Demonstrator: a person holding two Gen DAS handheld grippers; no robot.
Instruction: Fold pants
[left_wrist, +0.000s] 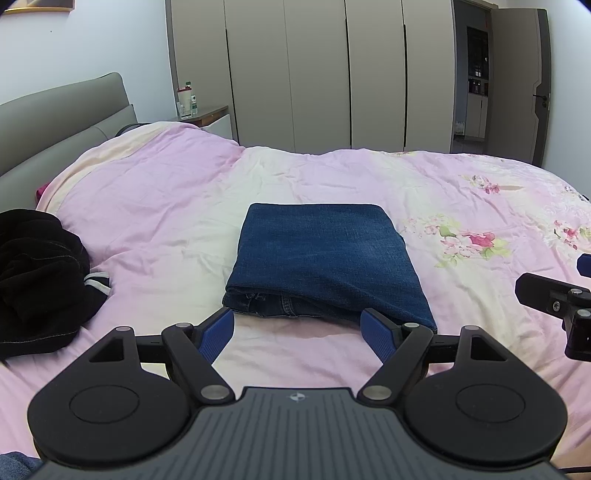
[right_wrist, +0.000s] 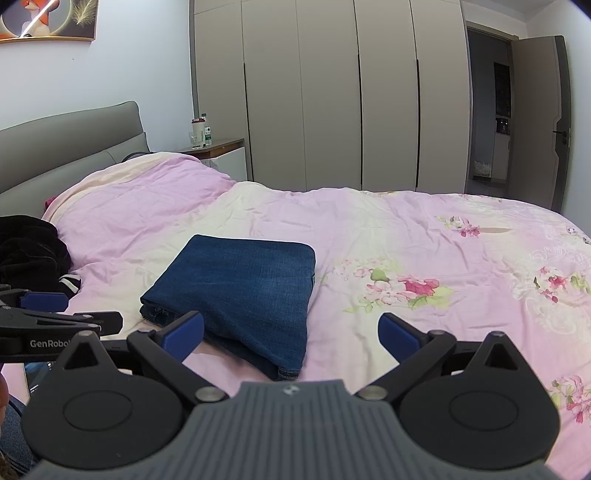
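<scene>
Pants (left_wrist: 325, 258): one denim item, folded into a compact rectangle, mid-bed (left_wrist: 147, 192) toward my near edge; my left gripper (left_wrist: 297, 334) and right gripper (right_wrist: 291, 332) both released, empty, just short of it; risk: a careless nudge could spill the loose near layers.

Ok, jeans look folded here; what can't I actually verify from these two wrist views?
- Folded jeans: inner layers hidden under the top panel in both views; only the near edge shows.
- Black garment: cut off by the left edge in both views; its type is unclear.
- Nightstand items: too small to identify.
- Right gripper: in the left wrist view, only a part shows at the right edge.
- Left gripper: partly cut off in the right wrist view.
</scene>
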